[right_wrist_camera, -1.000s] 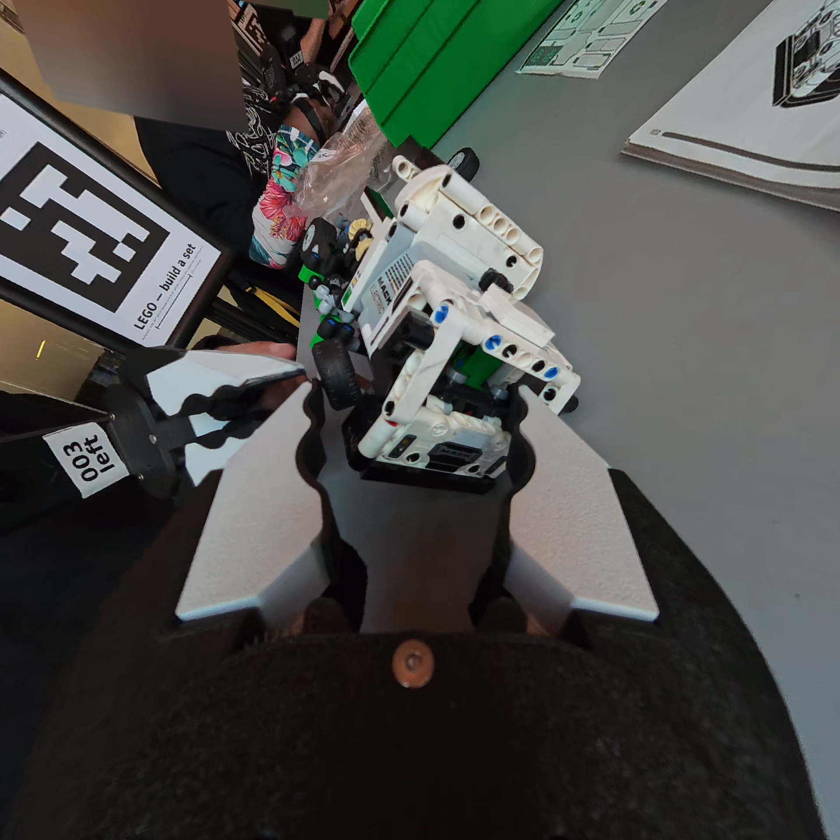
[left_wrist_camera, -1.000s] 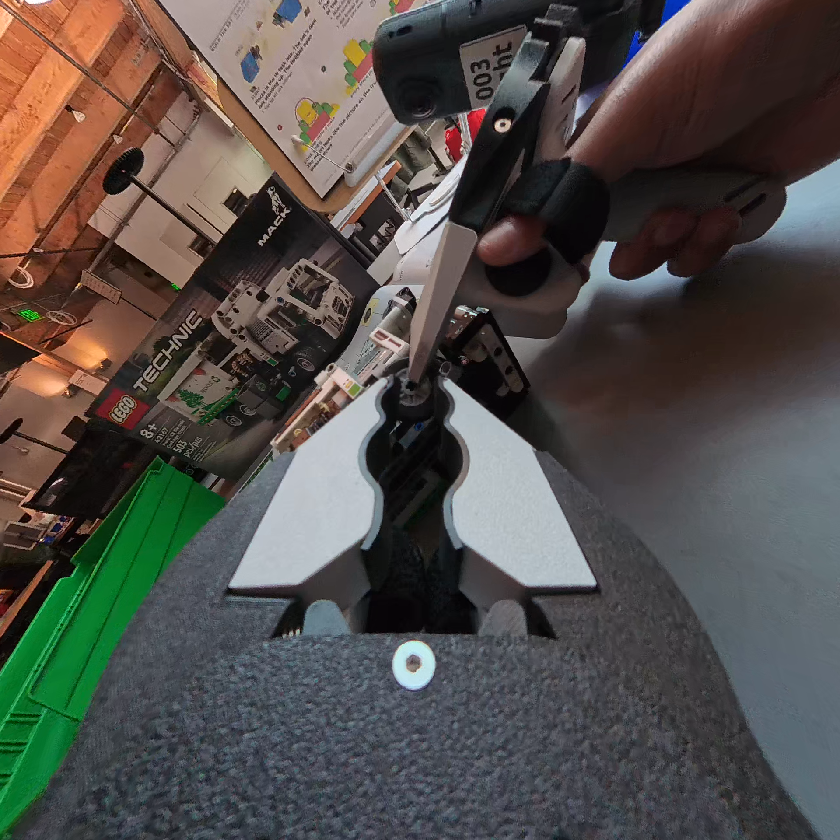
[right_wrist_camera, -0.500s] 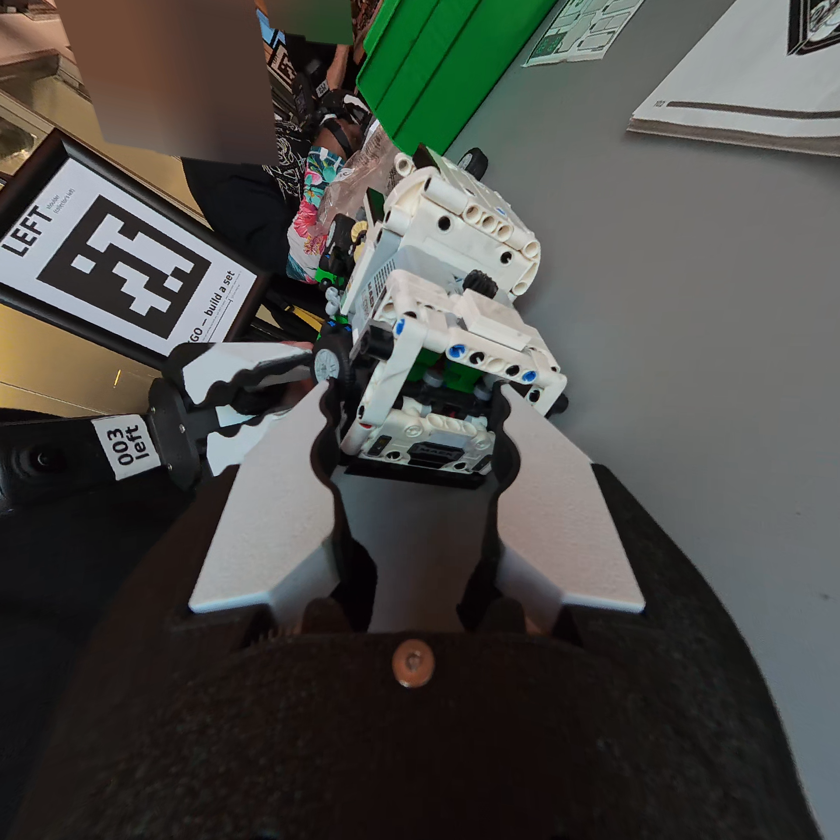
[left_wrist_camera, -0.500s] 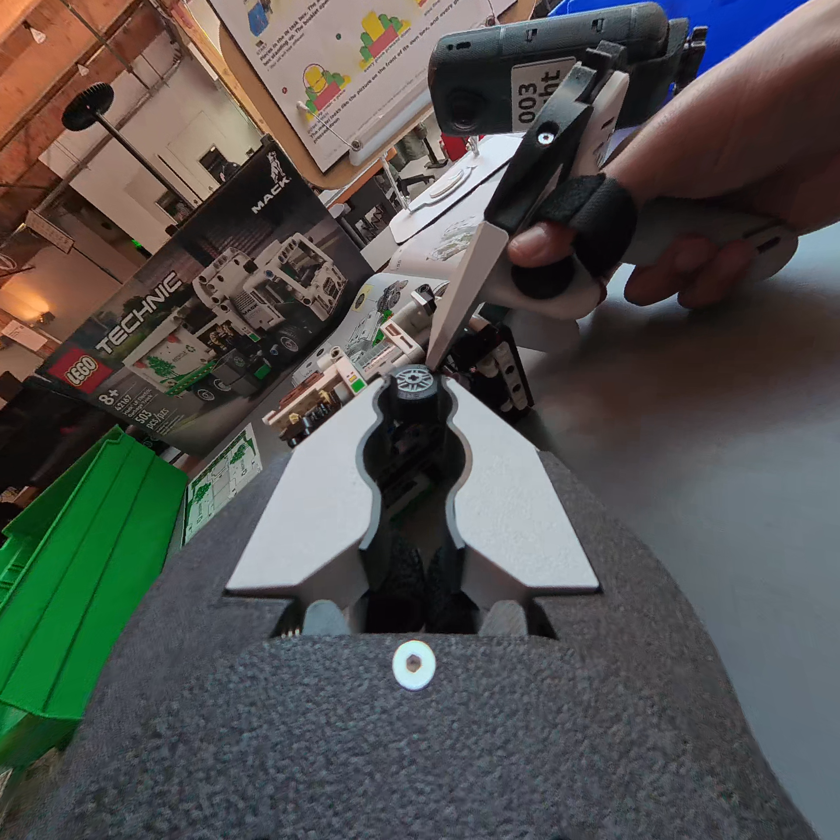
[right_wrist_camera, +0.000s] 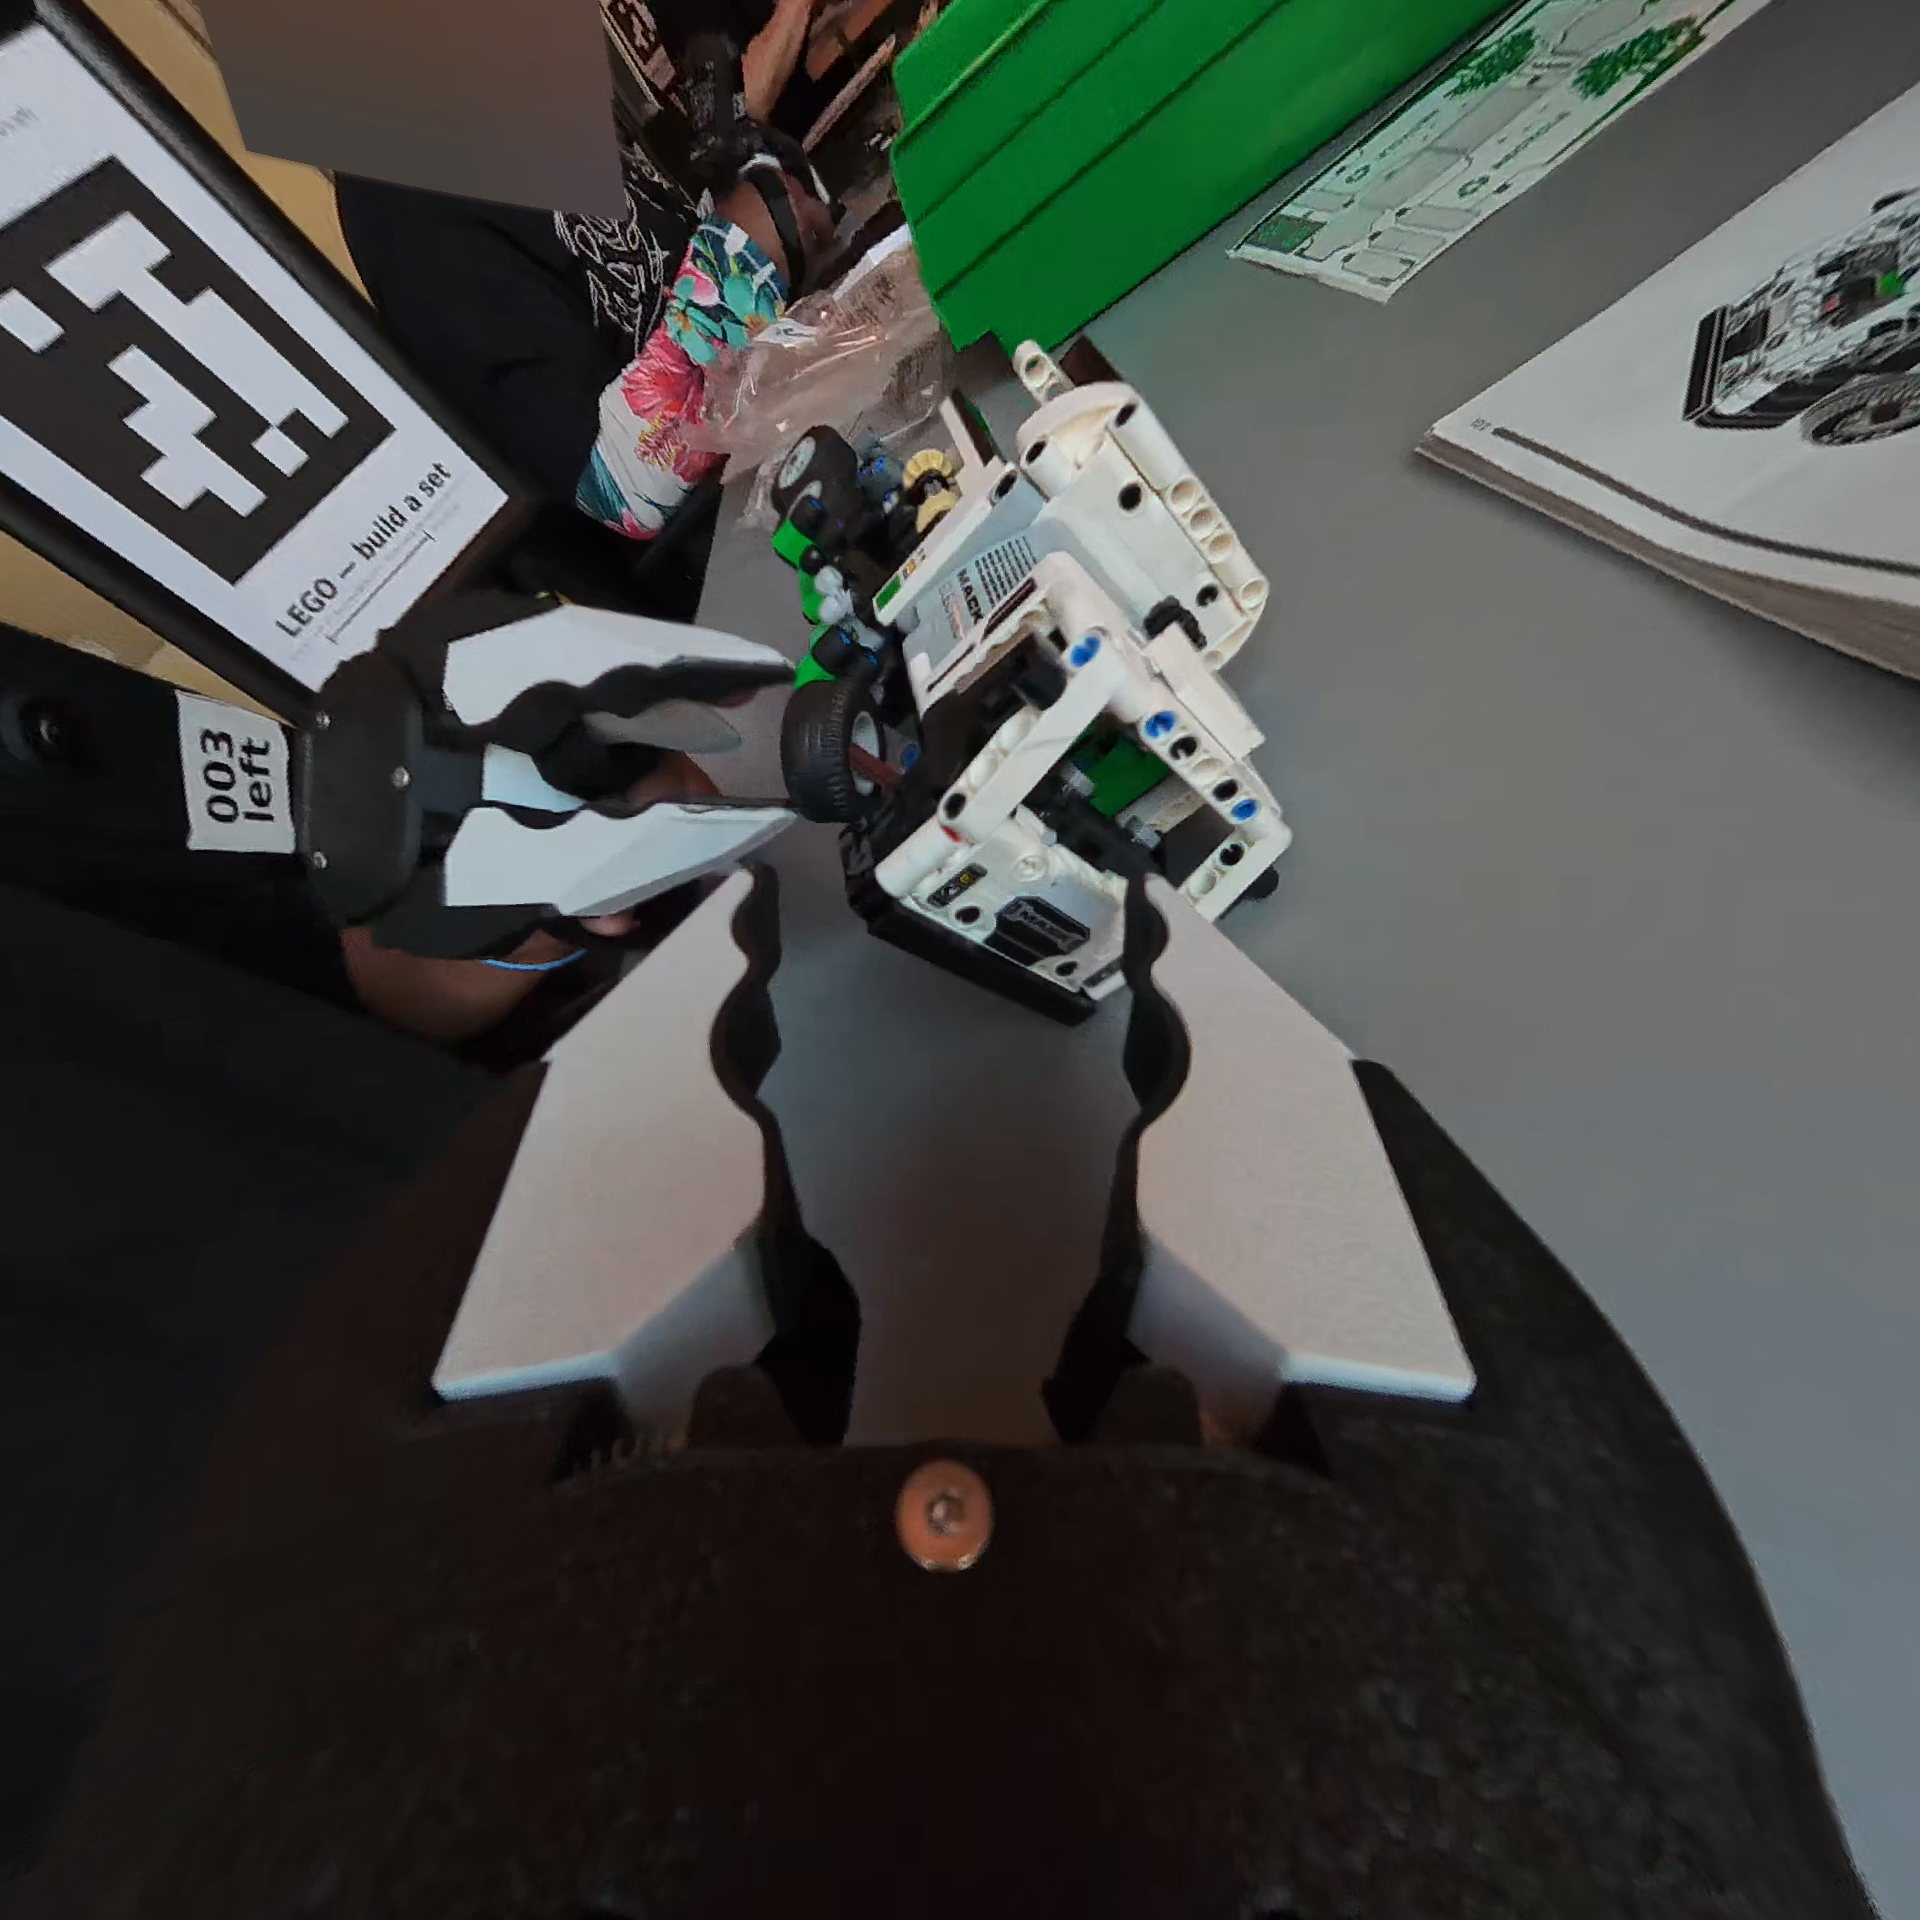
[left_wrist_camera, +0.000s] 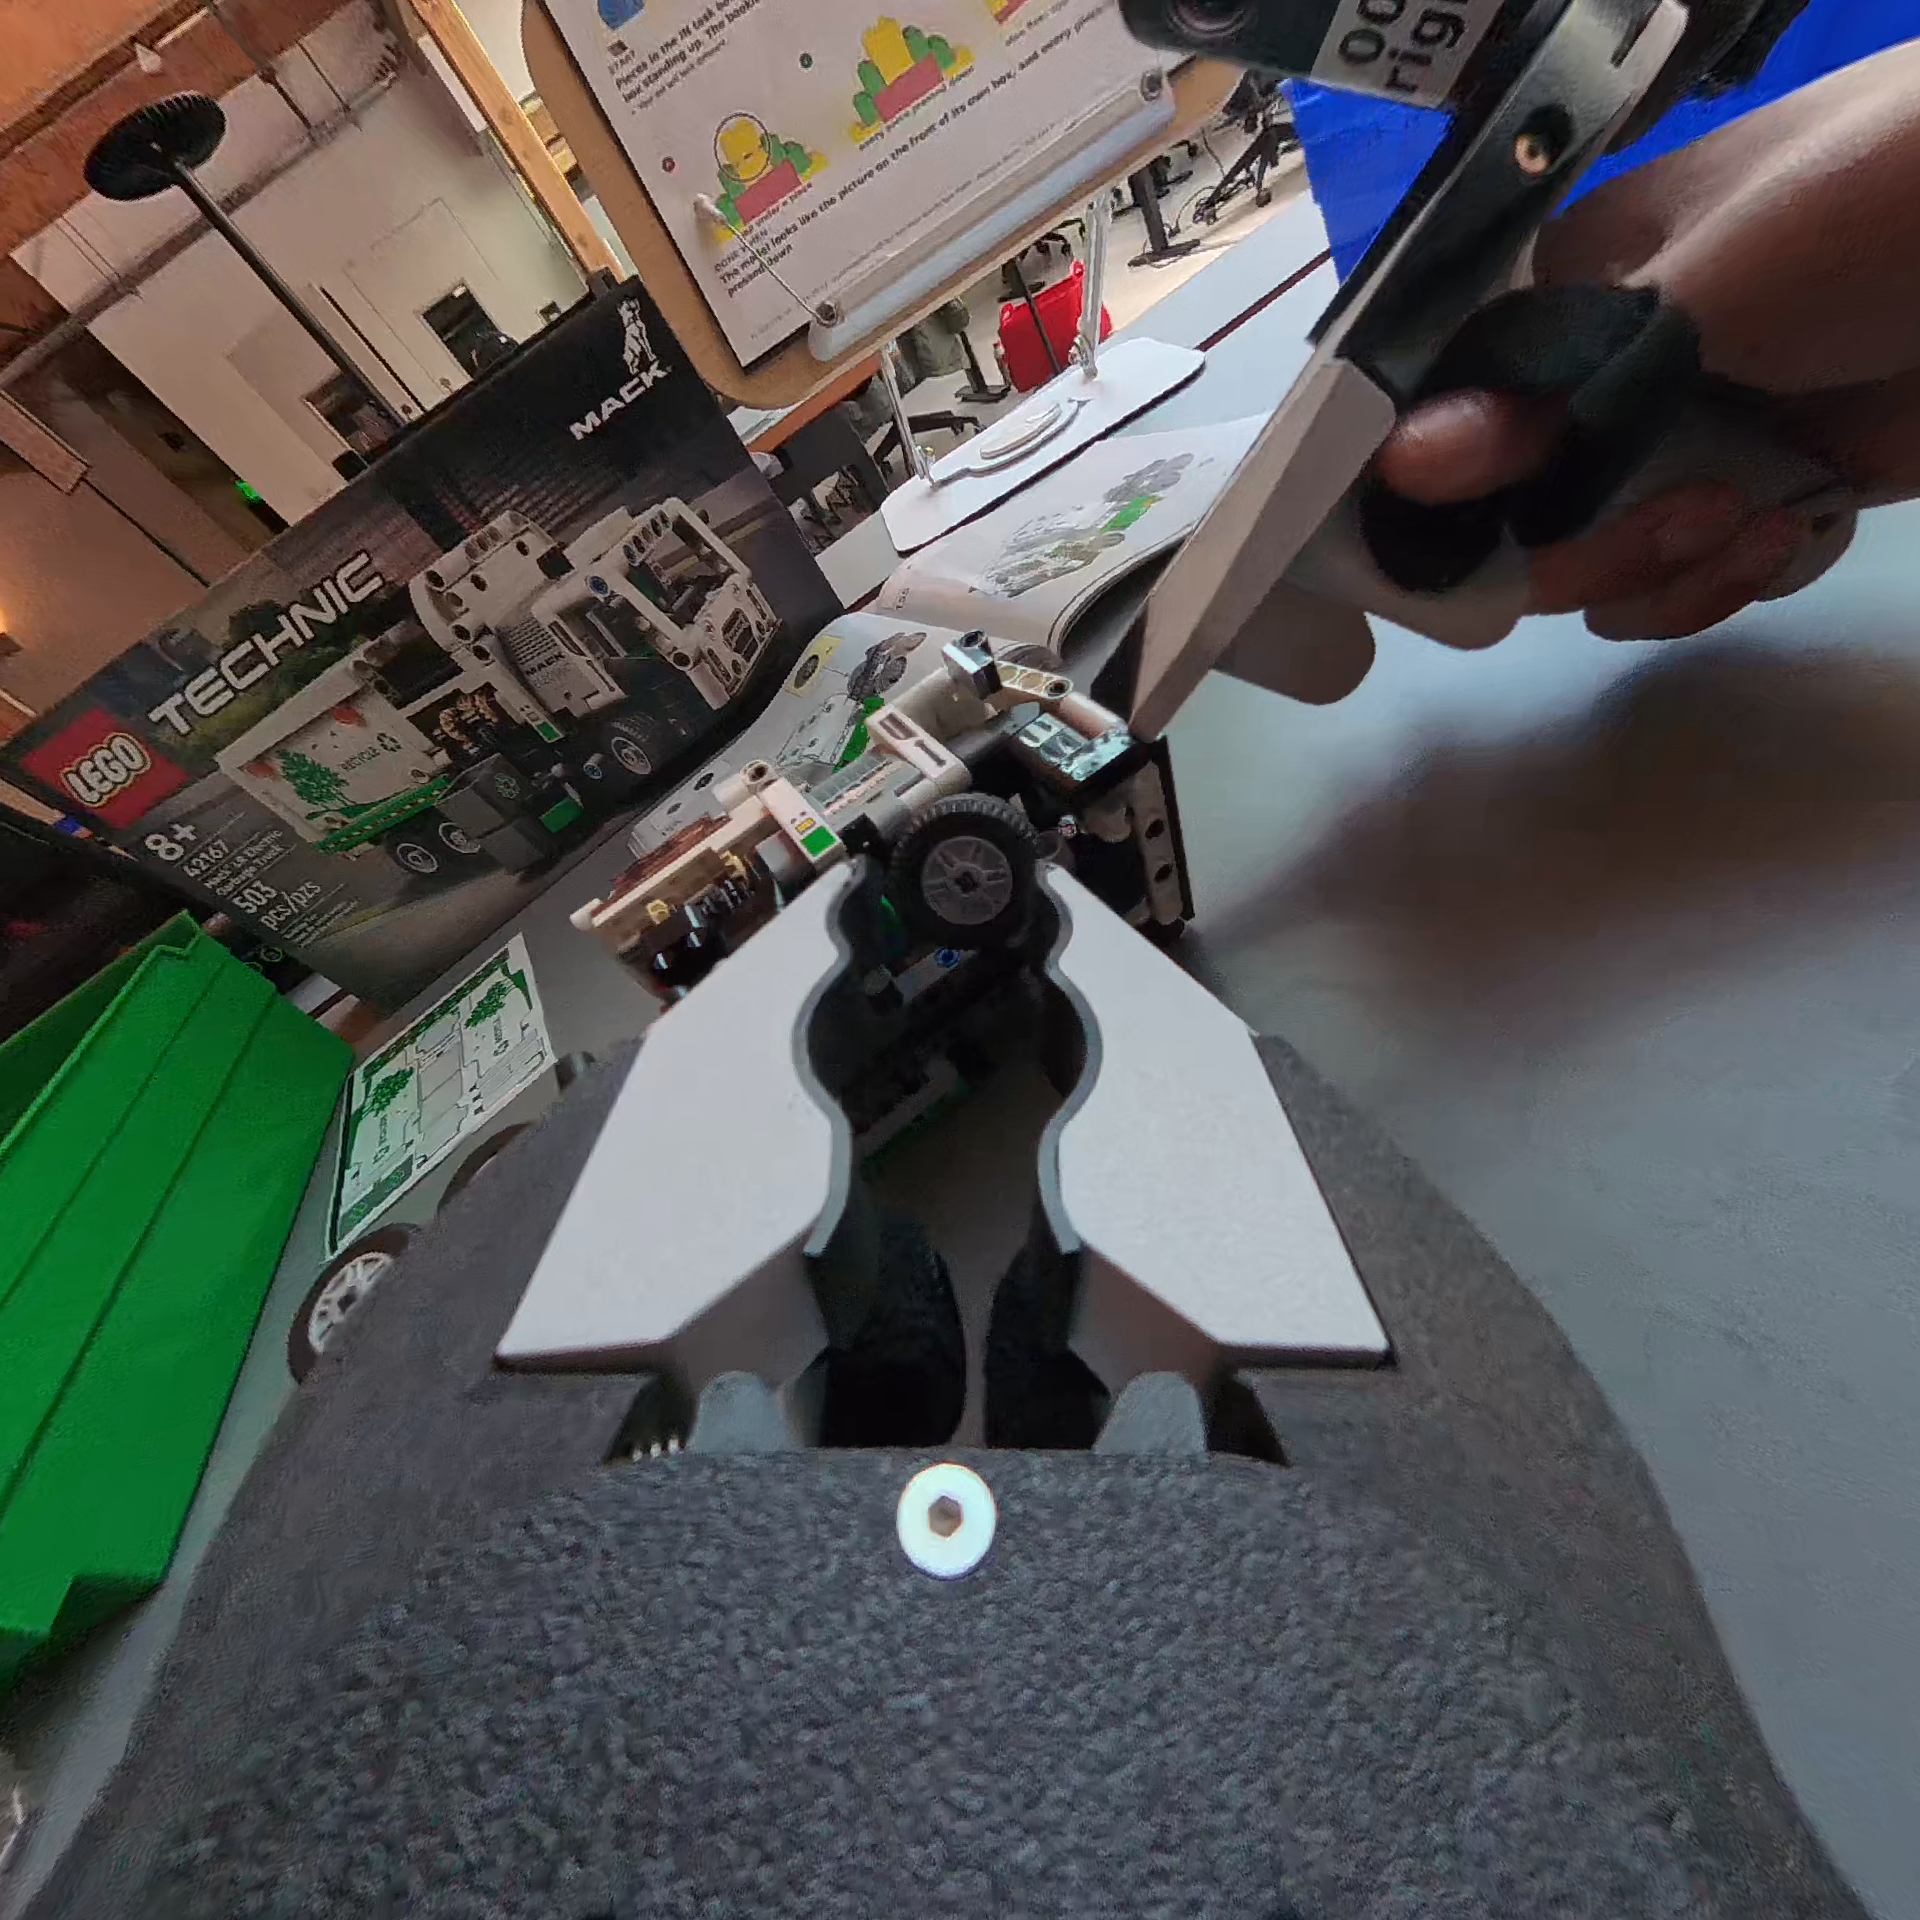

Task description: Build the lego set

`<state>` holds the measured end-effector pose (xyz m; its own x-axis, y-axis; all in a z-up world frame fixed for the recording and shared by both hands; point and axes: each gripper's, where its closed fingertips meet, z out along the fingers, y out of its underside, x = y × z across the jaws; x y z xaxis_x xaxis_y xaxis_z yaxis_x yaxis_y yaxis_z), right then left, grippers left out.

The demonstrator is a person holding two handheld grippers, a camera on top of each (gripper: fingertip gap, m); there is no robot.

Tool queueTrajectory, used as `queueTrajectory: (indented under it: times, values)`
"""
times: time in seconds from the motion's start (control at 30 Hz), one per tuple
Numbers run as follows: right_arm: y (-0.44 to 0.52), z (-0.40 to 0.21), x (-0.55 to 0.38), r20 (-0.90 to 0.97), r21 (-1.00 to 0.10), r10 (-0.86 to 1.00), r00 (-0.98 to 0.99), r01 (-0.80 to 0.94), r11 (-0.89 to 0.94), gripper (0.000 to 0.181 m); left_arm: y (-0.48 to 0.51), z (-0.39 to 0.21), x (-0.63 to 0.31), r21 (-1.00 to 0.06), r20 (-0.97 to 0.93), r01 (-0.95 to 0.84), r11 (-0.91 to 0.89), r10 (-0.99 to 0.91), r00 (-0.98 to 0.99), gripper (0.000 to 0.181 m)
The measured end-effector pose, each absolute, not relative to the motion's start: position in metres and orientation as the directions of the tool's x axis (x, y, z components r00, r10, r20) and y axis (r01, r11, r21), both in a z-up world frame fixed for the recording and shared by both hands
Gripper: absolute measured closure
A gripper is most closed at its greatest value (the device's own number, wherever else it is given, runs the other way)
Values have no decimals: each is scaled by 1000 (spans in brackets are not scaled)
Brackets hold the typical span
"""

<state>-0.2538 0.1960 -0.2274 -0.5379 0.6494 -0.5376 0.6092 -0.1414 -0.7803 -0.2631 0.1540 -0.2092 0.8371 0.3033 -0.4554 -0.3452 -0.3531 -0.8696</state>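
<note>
My left tongs point(left_wrist_camera: 951, 914) are pinching a small black wheel point(left_wrist_camera: 966, 871) at the side of the white toy truck point(right_wrist_camera: 1070, 717), which is sitting on the grey worktop point(right_wrist_camera: 1558, 935). My right tongs point(right_wrist_camera: 940, 914) are standing open around the truck's front end, one tip touching its bumper. Green bin point(left_wrist_camera: 135, 1195), set box point(left_wrist_camera: 416, 665) and manual point(right_wrist_camera: 1714, 436) are lying nearby.

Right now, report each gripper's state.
Left gripper: shut on the wheel.
Right gripper: open around the truck model, holding nothing.
</note>
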Motion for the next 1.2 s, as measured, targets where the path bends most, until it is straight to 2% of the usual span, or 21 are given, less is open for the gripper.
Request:
queueTrajectory:
  times: [0.13, 0.3, 0.57, 0.67, 0.7, 0.73, 0.8, 0.87, 1.1, 1.2]
  values:
    - [196, -223, -252, -564, -786, 612, -554, 589, -190, 116, 158, -215, -260, -840, -502, -385, -383, 277, 819, 152]
    - [192, -233, -252, -511, -802, 647, -566, 586, -121, 118, 161, -218, -263, -795, -571, -429, -429, 287, 769, 153]
    - [194, -222, -252, -478, -832, 655, -585, 541, -124, 119, 165, -216, -262, -787, -585, -440, -434, 297, 755, 155]
    - [196, -215, -251, -444, -854, 666, -599, 508, -112, 119, 164, -209, -257, -782, -595, -453, -429, 295, 748, 158]
    - [196, -211, -250, -428, -863, 671, -606, 493, -105, 119, 164, -207, -257, -775, -604, -460, -433, 293, 741, 164]
    - [196, -206, -249, -405, -876, 678, -613, 473, -96, 120, 164, -205, -256, -763, -620, -476, -437, 289, 729, 180]
    - [198, -200, -249, -341, -900, 707, -620, 432, -56, 120, 166, -199, -258, -733, -661, -517, -442, 287, 693, 181]
    - [199, -197, -250, -273, -918, 740, -614, 396, -10, 119, 167, -204, -262, -711, -673, -507, -487, 262, 692, 173]
    - [207, -208, -244, -52, -921, 806, -589, 340, 189, 121, 141, -196, -252, -805, -555, -412, -426, 296, 778, 170]
    - [215, -216, -241, 15, -902, 840, -543, 355, 246, 121, 120, -205, -255, -859, -452, -303, -412, 336, 826, 168]
